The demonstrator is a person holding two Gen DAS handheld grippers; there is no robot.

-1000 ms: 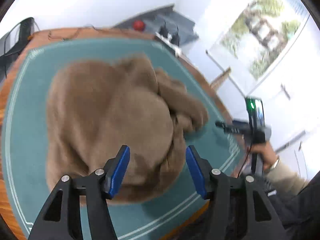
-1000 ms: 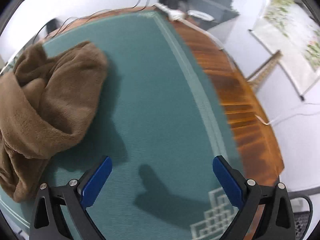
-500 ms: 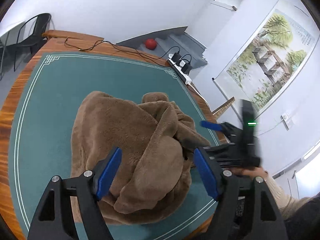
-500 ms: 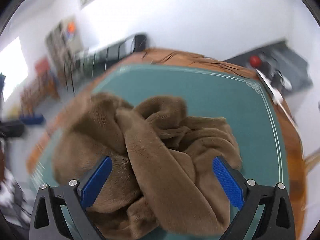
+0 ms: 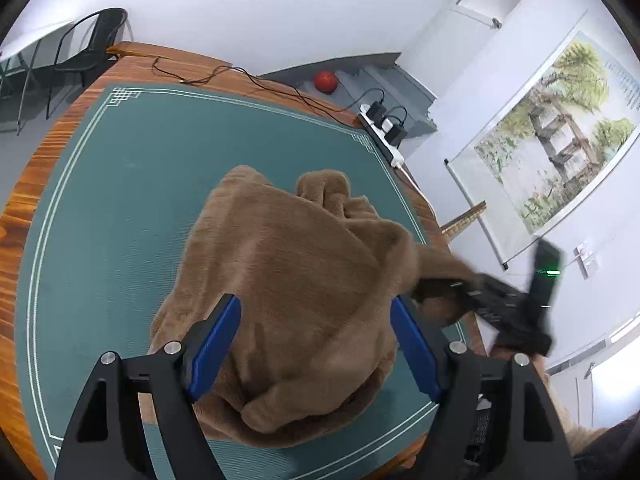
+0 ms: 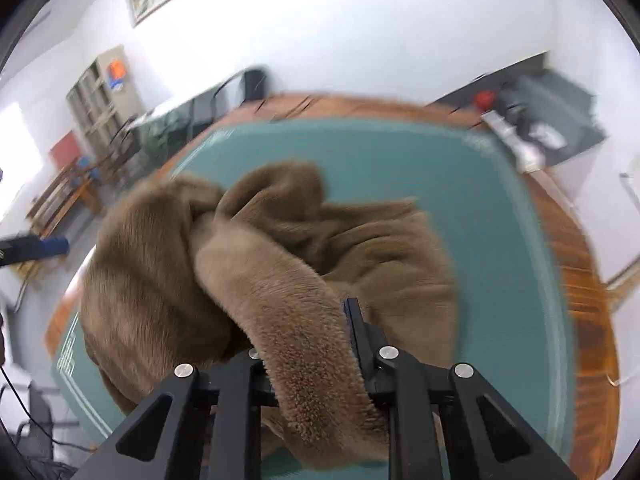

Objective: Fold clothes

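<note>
A brown fleece garment (image 5: 296,272) lies heaped on the green mat (image 5: 120,184). My left gripper (image 5: 314,344) hangs open just above the heap's near side, its blue pads on either side of the pile and not pressing it. In the left wrist view my right gripper (image 5: 476,292) grips a raised fold at the heap's right edge. In the right wrist view the right gripper (image 6: 304,328) is closing, and its jaws pinch a thick roll of the fleece garment (image 6: 288,300) that rises off the pile. Its left pad is hidden by fabric.
The mat covers a wooden table (image 5: 24,200). A white power strip (image 5: 382,128) with plugs and a black cable (image 5: 240,76) lie along the far edge. A red ball (image 5: 325,81), a black chair (image 5: 92,44) and a wall scroll (image 5: 560,136) are beyond the table.
My right gripper swung from bare mat over to the garment, closed on a fold and lifted it. The left gripper's jaws spread wider and drew back slightly from the heap.
</note>
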